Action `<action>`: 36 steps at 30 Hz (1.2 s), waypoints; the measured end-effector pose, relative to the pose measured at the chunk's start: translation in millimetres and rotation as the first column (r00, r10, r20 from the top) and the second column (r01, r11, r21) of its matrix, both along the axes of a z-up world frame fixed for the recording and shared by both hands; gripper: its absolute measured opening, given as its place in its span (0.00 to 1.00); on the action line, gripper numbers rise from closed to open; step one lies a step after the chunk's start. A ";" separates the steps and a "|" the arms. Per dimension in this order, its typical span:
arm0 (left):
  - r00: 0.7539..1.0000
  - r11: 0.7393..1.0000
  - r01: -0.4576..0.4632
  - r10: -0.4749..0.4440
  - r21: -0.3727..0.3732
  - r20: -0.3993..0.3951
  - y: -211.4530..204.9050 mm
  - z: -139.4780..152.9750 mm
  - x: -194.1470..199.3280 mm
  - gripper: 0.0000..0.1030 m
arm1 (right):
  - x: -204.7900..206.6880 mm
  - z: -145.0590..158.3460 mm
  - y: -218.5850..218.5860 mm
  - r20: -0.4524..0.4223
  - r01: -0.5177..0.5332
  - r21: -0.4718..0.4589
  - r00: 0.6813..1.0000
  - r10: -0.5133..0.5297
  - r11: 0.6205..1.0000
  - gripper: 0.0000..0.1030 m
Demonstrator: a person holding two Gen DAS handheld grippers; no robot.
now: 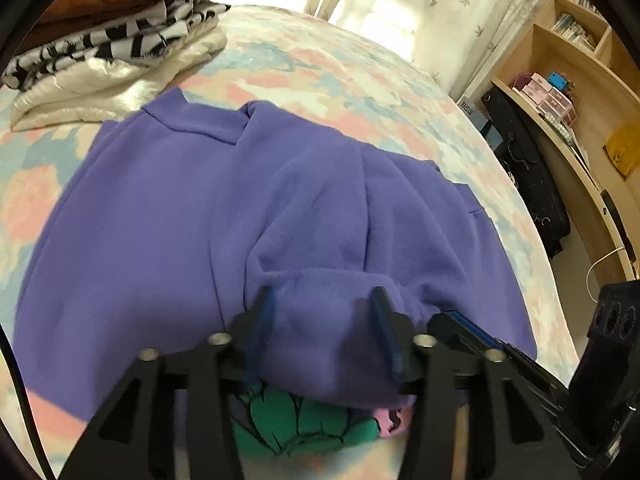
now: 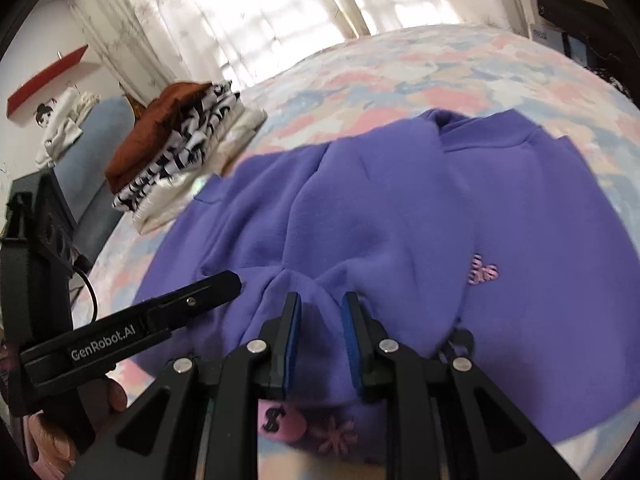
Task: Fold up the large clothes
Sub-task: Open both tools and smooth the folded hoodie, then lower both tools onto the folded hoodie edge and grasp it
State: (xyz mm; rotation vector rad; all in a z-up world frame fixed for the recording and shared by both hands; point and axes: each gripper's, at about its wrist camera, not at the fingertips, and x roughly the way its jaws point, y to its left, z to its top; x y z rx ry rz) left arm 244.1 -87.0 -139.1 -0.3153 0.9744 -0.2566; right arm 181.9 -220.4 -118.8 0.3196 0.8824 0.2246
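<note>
- Two grippers worked side by side at the near edge of a purple sweatshirt (image 1: 192, 216) that lay spread on a bed with a pastel pink-and-blue cover (image 1: 320, 68).
- The left gripper (image 1: 324, 300) had its fingers apart; a raised fold of the purple fabric sat between them. The blue pads (image 1: 266, 312) stood clear of the fold on both sides, as far as the blurred view allowed.
- The right gripper (image 2: 320, 300) had its fingers close together, with a ridge of the same fabric pinched between the blue pads (image 2: 294, 320).
- In the right wrist view, the left gripper's finger lay low on the sweatshirt, just beside the right gripper, with a person's hand (image 2: 52, 436) below it.
- The sweatshirt's collar (image 1: 192, 120) pointed toward the far side of the bed. A green printed graphic (image 1: 288, 420) showed under the lifted near edge, and a small pink motif (image 2: 482, 270) showed on the upper surface.
- A stack of folded clothes (image 1: 112, 48), brown on top, then black-and-white, then white, rested on the bed beyond the sweatshirt, apart from it.
- Patterned curtains (image 1: 400, 8) hung behind the bed; a wooden shelf unit (image 1: 568, 80) stood beside it.
</note>
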 end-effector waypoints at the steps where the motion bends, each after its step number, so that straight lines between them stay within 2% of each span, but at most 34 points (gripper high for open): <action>1: 1.000 1.000 -0.007 0.006 0.023 0.018 -1.7 5.4 -5.2 0.57 | -5.9 4.1 -1.3 0.011 0.009 0.001 1.000 -0.009 1.000 0.20; 2: 0.999 0.999 -0.012 0.011 0.042 0.035 -3.2 9.3 -8.4 0.64 | -9.1 6.7 -2.0 0.019 0.016 0.002 1.000 -0.016 1.000 0.21; 3: 0.998 0.998 -0.018 0.014 0.061 0.063 -5.0 13.9 -11.6 0.66 | -12.5 9.8 -2.7 0.032 0.016 0.005 0.999 -0.016 1.000 0.21; 7: 0.994 0.995 -0.010 -0.001 0.101 0.108 -11.3 23.2 -2.3 0.67 | 0.7 12.4 -1.6 0.036 0.008 -0.025 0.999 -0.007 1.000 0.21; 11: 0.989 0.991 0.015 -0.034 0.136 0.143 -18.2 23.9 32.8 0.66 | 38.1 7.2 -2.9 0.016 0.006 -0.042 1.000 -0.005 0.999 0.20; 13: 0.990 0.991 0.038 -0.055 0.131 0.128 -20.6 19.1 53.1 0.66 | 55.6 7.8 -3.6 0.022 0.005 -0.064 1.000 -0.004 0.998 0.20; 15: 0.995 0.989 0.045 -0.057 0.139 0.082 -22.3 7.8 75.7 0.60 | 68.5 5.9 -5.6 0.023 0.012 -0.082 1.000 -0.010 0.997 0.20; 17: 1.000 0.981 0.020 -0.023 0.192 0.015 -18.2 -10.0 97.6 0.49 | 83.7 -1.1 -12.3 0.000 0.026 -0.096 1.000 -0.026 0.995 0.16; 19: 1.000 0.983 0.016 -0.016 0.183 0.000 -9.4 -20.2 106.4 0.48 | 90.8 -7.4 -21.4 -0.008 0.062 -0.149 0.998 -0.064 0.987 0.13; 20: 1.000 0.987 0.015 -0.017 0.162 0.007 -4.4 -21.0 106.0 0.47 | 91.0 -10.2 -27.2 -0.009 0.067 -0.156 0.998 -0.070 0.985 0.11; 22: 1.000 0.989 0.019 -0.022 0.147 0.019 -0.9 -20.8 102.8 0.46 | 87.1 -12.5 -39.0 -0.007 0.058 -0.096 0.998 -0.058 0.994 0.11; 23: 0.999 0.990 0.017 -0.021 0.140 0.026 1.3 -20.8 100.0 0.46 | 85.0 -11.5 -39.9 -0.004 0.060 -0.098 0.998 -0.060 0.993 0.11; 25: 0.999 0.992 0.009 -0.013 0.123 0.034 4.2 -19.5 95.8 0.46 | 80.1 -7.8 -41.9 -0.004 0.088 -0.119 0.996 -0.089 0.989 0.11; 29: 1.000 0.995 -0.009 0.007 0.102 0.024 9.1 -10.7 84.4 0.46 | 69.9 -2.6 -52.5 -0.022 0.126 -0.057 0.992 -0.127 0.990 0.12; 32: 1.000 0.994 -0.012 0.010 0.106 0.023 9.0 -1.7 69.5 0.48 | 55.9 4.3 -52.3 -0.019 0.130 -0.037 0.991 -0.130 0.991 0.14; 36: 0.999 0.988 -0.032 0.029 0.150 0.025 8.9 7.4 40.6 0.51 | 29.2 19.4 -45.0 -0.011 0.125 -0.004 0.992 -0.125 0.992 0.15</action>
